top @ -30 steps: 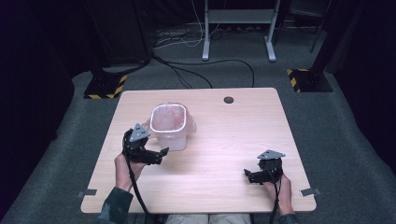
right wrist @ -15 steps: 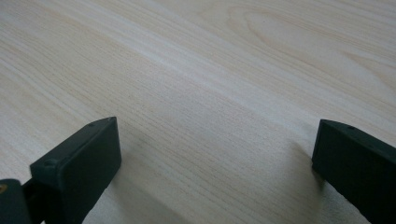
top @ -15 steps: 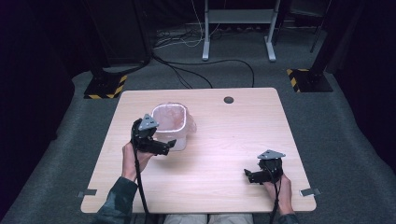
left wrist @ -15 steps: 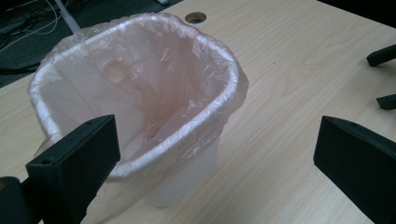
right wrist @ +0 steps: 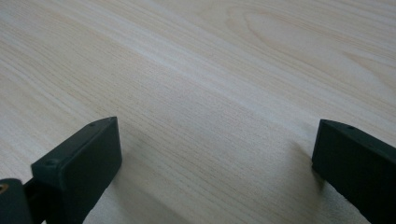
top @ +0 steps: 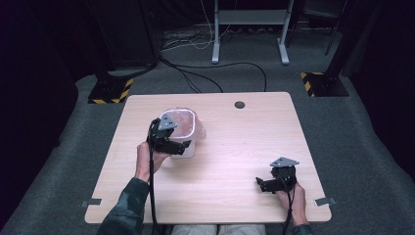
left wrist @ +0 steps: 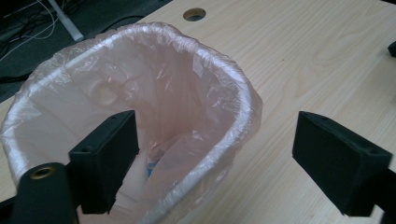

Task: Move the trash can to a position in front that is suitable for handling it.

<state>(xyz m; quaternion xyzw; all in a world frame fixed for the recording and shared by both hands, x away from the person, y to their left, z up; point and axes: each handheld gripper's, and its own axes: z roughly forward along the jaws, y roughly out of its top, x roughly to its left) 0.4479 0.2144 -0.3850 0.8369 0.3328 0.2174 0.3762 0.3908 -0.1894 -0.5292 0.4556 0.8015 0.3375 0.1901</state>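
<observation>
The lined bin (left wrist: pixel 140 107) stands left of centre on the worktop (top: pixel 235 147). Its near rim is straddled by the left hand-held gripper (left wrist: pixel 215 154), whose spread jaws have just been closing; a pinch on rim and liner seems next. The right hand-held gripper (right wrist: pixel 215 163) rests spread, holding nothing.

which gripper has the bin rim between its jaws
The left gripper: its jaws, just closing, straddle the rim of the bag-lined bin, one inside, one outside, not yet pressing. The right gripper sits apart over bare table.
</observation>
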